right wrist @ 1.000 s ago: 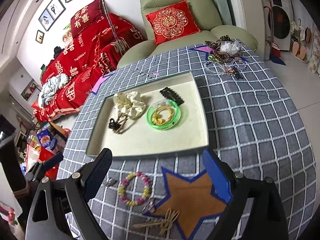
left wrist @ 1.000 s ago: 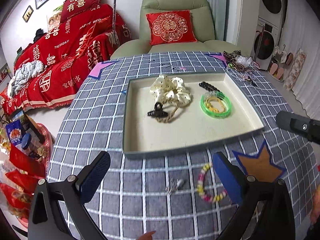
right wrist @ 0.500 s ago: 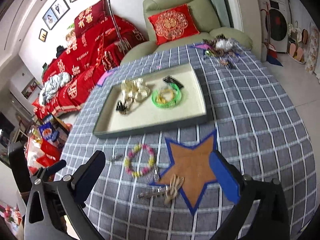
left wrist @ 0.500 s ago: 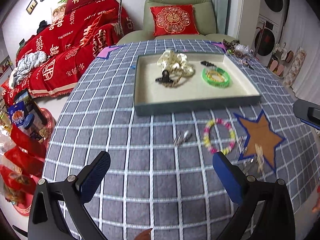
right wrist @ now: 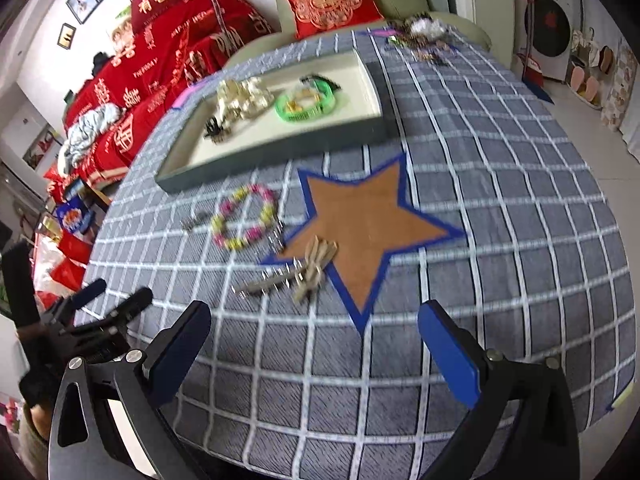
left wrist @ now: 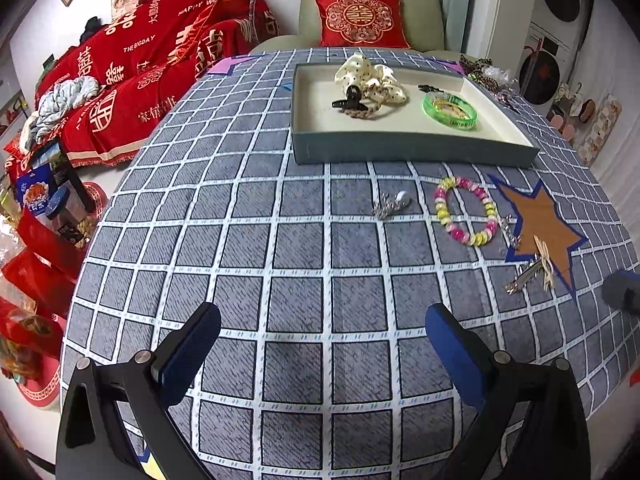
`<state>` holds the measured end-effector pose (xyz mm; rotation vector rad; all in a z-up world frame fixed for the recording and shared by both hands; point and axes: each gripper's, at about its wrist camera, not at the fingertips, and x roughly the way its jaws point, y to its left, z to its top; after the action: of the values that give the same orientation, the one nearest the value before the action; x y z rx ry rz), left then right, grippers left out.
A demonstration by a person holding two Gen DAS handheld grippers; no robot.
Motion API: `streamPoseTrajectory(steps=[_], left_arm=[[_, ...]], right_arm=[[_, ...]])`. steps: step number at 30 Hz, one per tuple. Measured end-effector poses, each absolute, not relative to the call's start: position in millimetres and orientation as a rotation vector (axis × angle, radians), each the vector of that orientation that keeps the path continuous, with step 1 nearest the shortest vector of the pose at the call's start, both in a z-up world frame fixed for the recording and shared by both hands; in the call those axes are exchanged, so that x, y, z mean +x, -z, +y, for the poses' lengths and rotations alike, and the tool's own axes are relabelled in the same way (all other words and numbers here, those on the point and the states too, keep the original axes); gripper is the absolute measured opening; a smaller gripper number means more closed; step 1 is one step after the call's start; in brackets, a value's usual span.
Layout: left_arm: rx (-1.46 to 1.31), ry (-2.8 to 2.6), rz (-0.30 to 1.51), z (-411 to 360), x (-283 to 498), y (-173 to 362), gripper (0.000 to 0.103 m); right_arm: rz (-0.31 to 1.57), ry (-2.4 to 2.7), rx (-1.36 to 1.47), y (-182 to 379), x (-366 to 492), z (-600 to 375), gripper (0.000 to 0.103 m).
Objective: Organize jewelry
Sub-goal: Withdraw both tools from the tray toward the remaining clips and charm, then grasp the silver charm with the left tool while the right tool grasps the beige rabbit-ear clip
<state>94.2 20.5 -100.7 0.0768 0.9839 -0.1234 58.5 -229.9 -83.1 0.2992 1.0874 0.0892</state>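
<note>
A grey tray (left wrist: 400, 152) (right wrist: 280, 144) on the checked tablecloth holds a cream scrunchie (left wrist: 372, 76), a black claw clip (left wrist: 348, 100), a green bangle (left wrist: 450, 110) (right wrist: 308, 104) and a black hair clip (left wrist: 430, 89). In front of the tray lie a pink-and-yellow bead bracelet (left wrist: 466, 210) (right wrist: 244, 216), a small silver piece (left wrist: 390, 204) and silver and beige clips (left wrist: 534, 268) (right wrist: 296, 272) beside a brown star (right wrist: 364, 224). My left gripper (left wrist: 320, 348) and right gripper (right wrist: 316, 344) are open and empty, above the table's near part, well short of the jewelry.
A loose heap of more jewelry (left wrist: 486, 76) (right wrist: 420, 36) lies at the table's far right corner. A green armchair with a red cushion (left wrist: 360, 20) stands behind the table. A red-covered sofa (left wrist: 140, 72) is at the left. The left gripper shows in the right wrist view (right wrist: 96, 312).
Both grippers have drawn back from the tray toward the table's near edge. The tray and loose jewelry now sit farther off. Both stay open and empty.
</note>
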Motion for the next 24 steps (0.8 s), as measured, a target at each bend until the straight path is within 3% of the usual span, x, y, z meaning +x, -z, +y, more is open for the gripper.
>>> streamPoseTrajectory(steps=[17,24], left_arm=[[0.165,0.176,0.957,5.2,125.8,102.5,0.103],[0.210,0.200,0.952,-5.1,143.6,106.0,0.103]], right_arm=[[1.138,-0.007,0.202,106.1,61.1,-212.0,0.103],[1.148,0.010,0.196,111.7,66.2,-210.1,0.091]])
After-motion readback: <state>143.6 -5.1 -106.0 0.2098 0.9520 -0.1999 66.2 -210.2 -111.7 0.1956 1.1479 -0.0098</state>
